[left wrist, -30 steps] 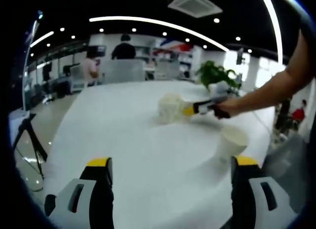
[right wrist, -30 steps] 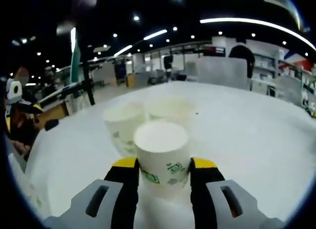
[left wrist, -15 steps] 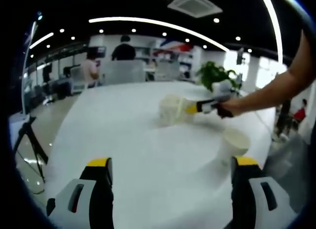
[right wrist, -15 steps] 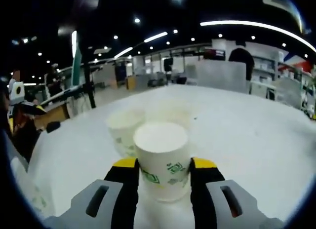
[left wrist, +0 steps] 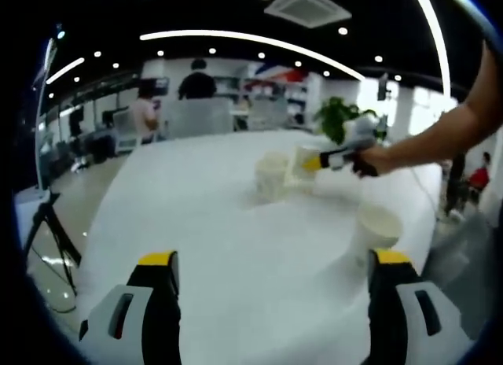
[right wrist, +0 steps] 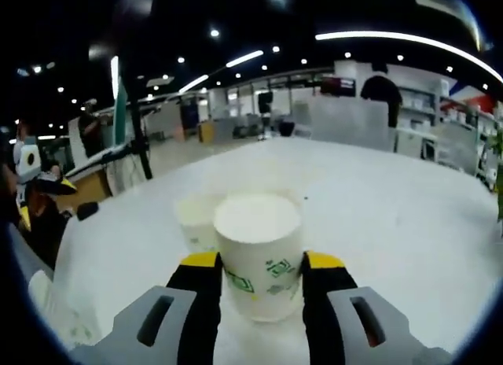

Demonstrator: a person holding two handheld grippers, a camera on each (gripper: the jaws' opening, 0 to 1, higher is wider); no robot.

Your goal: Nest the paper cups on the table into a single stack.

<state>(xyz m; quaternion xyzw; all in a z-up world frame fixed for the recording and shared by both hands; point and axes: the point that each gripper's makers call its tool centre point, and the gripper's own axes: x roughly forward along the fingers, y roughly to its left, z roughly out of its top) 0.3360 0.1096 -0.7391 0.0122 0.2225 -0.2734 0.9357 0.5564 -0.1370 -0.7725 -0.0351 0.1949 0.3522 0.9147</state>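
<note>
Right gripper (right wrist: 261, 270): jaws clamped on white paper cup (right wrist: 258, 251), upside down, green print unreadable; second cup (right wrist: 197, 222) on white table (right wrist: 393, 200) just behind. Left gripper (left wrist: 271, 302): jaws apart, nothing between; third cup (left wrist: 374, 227) on table near its right jaw

No words, brand names or numbers can be read anywhere I look. The paper cup (right wrist: 259, 263) clamped between the jaws of my right claw (right wrist: 262, 274) carries small green printed marks low on its wall, just above my jaw tips, but they are too blurred to make out as letters. The second cup (right wrist: 196, 223), just beyond and left of it, has faint green marks too, equally unreadable.
</note>
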